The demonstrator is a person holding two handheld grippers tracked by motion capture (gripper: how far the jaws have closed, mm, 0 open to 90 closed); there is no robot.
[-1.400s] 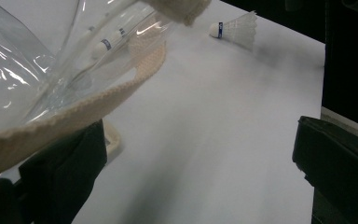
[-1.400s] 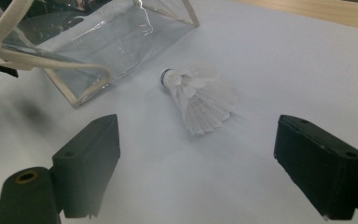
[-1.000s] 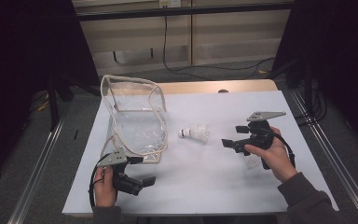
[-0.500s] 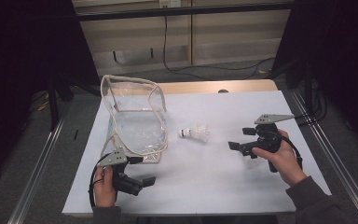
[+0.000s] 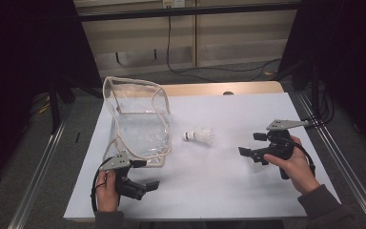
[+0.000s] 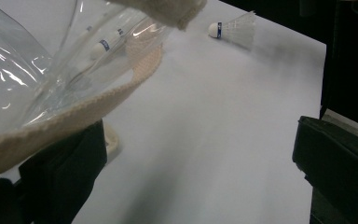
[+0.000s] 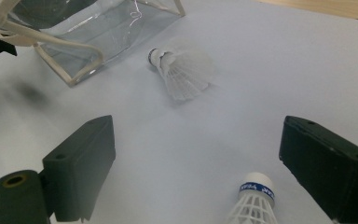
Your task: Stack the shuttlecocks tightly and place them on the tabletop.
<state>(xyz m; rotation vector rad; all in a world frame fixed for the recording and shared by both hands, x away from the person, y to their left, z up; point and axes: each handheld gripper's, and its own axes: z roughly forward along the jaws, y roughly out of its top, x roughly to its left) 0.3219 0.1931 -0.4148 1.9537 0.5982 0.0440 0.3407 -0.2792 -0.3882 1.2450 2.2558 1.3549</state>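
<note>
High view: white table with a wooden edge at the far side. A clear plastic bag with cream woven trim stands left of centre, its mouth gaping. One white shuttlecock lies on its side just right of the bag, cork toward the bag, apart from both grippers.

Left gripper sits near-left, at the bag's near edge, jaws spread, nothing between them. Right gripper is at the right, well apart from that shuttlecock, pointing left toward it, jaws wide.

Left gripper view: cream trim drapes over the left jaw; whether it touches is unclear. Rough knit texture, glossy creased film behind it. A second shuttlecock, white cork with blue band, is seen through the film. The free shuttlecock lies far off on the matte sheet.

Right gripper view: both black blocky jaws stand far apart. A third shuttlecock, blue-banded cork and white mesh skirt, stands in the gap nearer the right jaw, not pinched. The feathered one lies beyond, by the bag's corner.
</note>
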